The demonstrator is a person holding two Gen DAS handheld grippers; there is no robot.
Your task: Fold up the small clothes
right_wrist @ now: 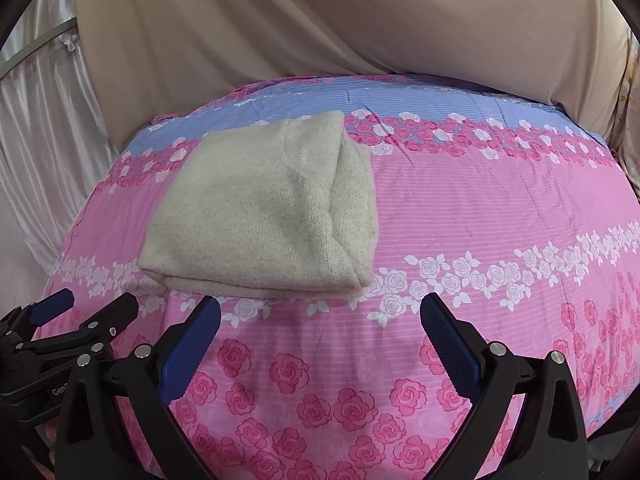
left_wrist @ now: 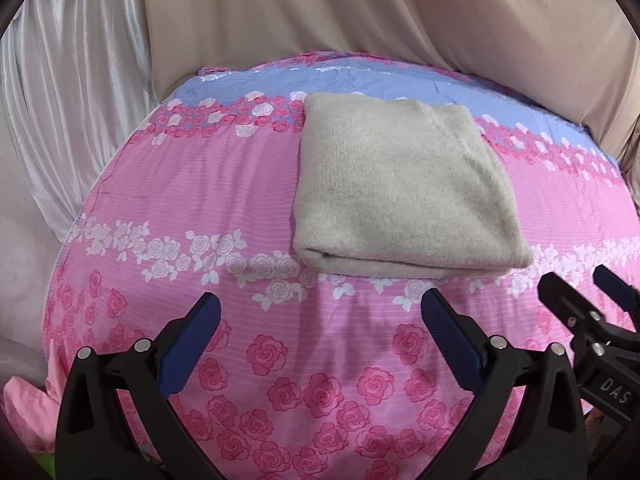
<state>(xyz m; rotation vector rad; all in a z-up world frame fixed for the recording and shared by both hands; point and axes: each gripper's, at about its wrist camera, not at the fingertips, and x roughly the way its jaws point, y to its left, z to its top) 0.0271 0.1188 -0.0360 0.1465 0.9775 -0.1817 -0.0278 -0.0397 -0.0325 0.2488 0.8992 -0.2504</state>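
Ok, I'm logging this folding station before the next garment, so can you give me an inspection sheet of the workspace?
Surface: pink and blue rose-print cover, spread mostly smooth.
Job's things: one beige knit garment, folded into a compact rectangle, lying flat on the cover.
Clutter: a bit of pink cloth at the lower left edge.
Grippers: left gripper open, empty, short of the garment; right gripper open, empty, also short of it.
Cables: nothing seen.
Surroundings: beige drape behind the surface, shiny white curtain to the left.
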